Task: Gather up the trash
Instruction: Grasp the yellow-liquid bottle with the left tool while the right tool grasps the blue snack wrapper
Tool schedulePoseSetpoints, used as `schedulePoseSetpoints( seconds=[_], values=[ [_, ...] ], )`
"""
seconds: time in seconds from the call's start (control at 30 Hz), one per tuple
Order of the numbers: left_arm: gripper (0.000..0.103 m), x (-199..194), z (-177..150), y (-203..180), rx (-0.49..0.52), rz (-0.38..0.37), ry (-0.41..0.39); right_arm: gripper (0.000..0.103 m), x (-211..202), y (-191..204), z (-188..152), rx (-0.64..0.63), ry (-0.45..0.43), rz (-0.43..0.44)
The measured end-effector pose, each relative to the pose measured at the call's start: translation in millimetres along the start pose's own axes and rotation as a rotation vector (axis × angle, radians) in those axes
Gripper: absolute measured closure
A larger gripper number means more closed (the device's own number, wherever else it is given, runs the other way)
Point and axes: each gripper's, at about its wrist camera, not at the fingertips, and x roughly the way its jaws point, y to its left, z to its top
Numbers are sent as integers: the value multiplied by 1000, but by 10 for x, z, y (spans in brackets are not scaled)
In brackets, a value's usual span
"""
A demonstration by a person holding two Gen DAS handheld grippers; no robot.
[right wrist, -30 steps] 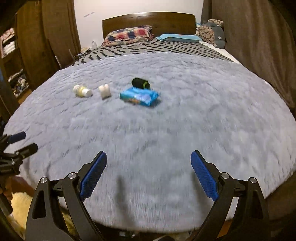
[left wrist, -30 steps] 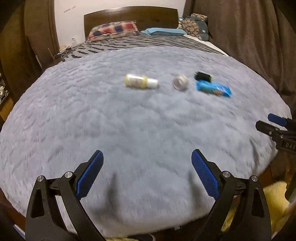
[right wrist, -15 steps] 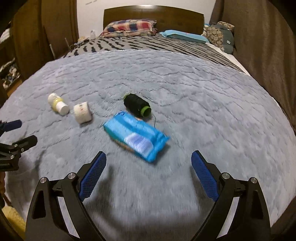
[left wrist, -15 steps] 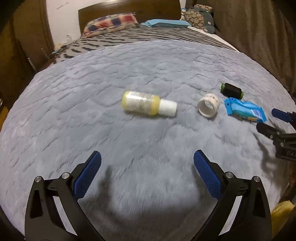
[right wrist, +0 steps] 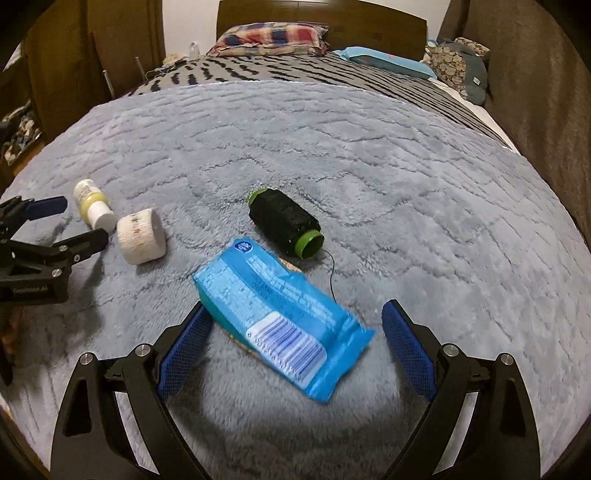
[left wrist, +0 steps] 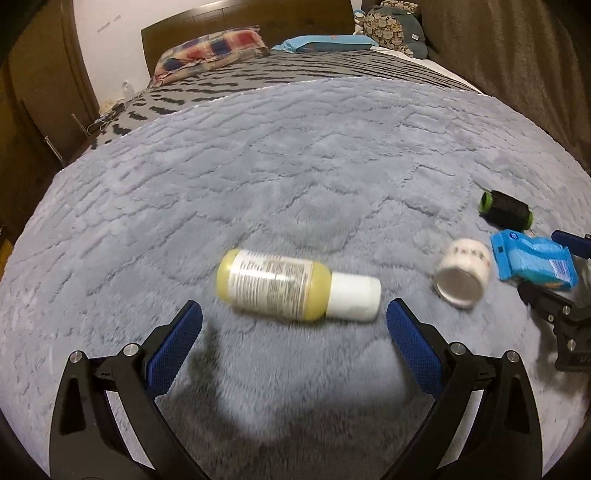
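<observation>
A yellow bottle with a white cap lies on its side on the grey fluffy blanket. My left gripper stands open just short of it, blue pads wide apart. A white tape roll, a blue wrapper and a black thread spool lie to the right. In the right wrist view the blue wrapper lies between the fingers of my open right gripper, not pressed. The spool, tape roll and bottle lie beyond, with the left gripper at the left edge.
The blanket covers a bed with a striped cover, a plaid pillow, a blue pillow and a wooden headboard. Brown curtains hang on the right. Wooden furniture stands on the left.
Both grippers have come forward and lower over the bed. The bottle now lies just before the left pads and the blue wrapper now sits between the right pads. Both stay open.
</observation>
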Motion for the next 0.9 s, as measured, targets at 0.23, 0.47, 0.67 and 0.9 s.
schedulePoseSetpoints(
  seconds=[0.23,0.47,0.67,0.9],
  values=[
    [11,142,112,20,-16,-57,12,24,3,69,8,-27,-9,6],
    [22,126,86,20,-23,-73,10,52,-115,60,-85,-31,11,52],
    [22,-61,-60,-10,-20,-90,1,59,-330,106,-230,-37,-9,72],
    [22,-524,-481,-114,-21,-102,-25,61,-674,203,-522,-30,-49,111]
  ],
)
